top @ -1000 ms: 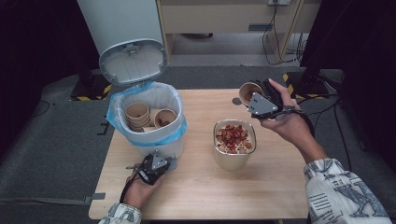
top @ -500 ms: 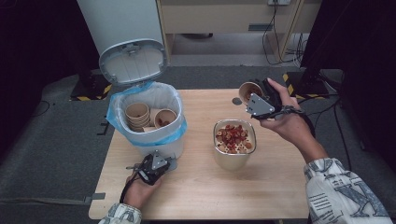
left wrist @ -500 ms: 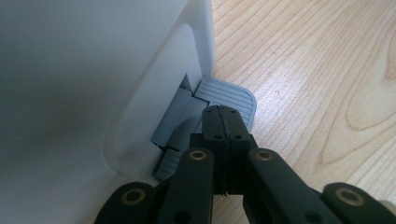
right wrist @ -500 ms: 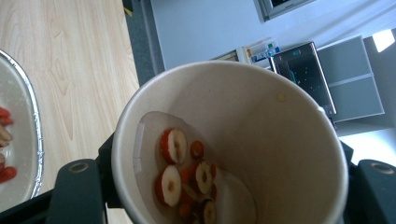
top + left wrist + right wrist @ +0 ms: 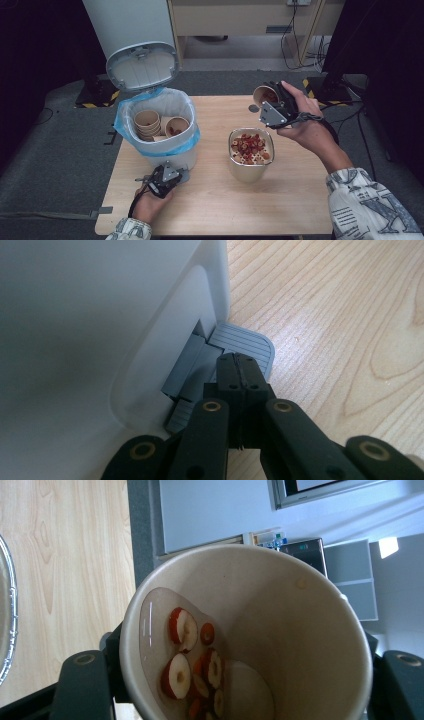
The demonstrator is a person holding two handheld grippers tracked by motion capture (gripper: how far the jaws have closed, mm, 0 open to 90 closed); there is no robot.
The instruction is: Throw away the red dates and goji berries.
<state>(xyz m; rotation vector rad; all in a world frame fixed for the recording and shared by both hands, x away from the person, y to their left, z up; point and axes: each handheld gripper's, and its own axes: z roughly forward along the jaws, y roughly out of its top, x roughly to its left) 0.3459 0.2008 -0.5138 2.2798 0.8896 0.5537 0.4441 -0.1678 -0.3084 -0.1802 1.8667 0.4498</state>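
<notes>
A paper cup [image 5: 263, 94] is gripped between the jaws of the right gripper [image 5: 272, 107] and is held tilted in the air just beyond the far rim of the metal container [image 5: 250, 167], which stands on the wooden table [image 5: 295, 200]. In the right gripper view, liquid and red fruit slices [image 5: 192, 655] are seen pooled against the lower wall of the cup, with the black jaws pressed on either side of it. The metal container is seen heaped with similar red and pale pieces. To the left of the container, a white pedal bin [image 5: 160, 130] with a blue liner [image 5: 125, 131] is seen on the table, its lid [image 5: 142, 66] raised; stacked paper cups [image 5: 148, 124] lie inside it. The left gripper [image 5: 165, 179] is held at the near foot of the bin, left of the container; its jaws are clenched together with nothing between them, and their tips are set on the bin's grey ribbed pedal [image 5: 250, 342].
</notes>
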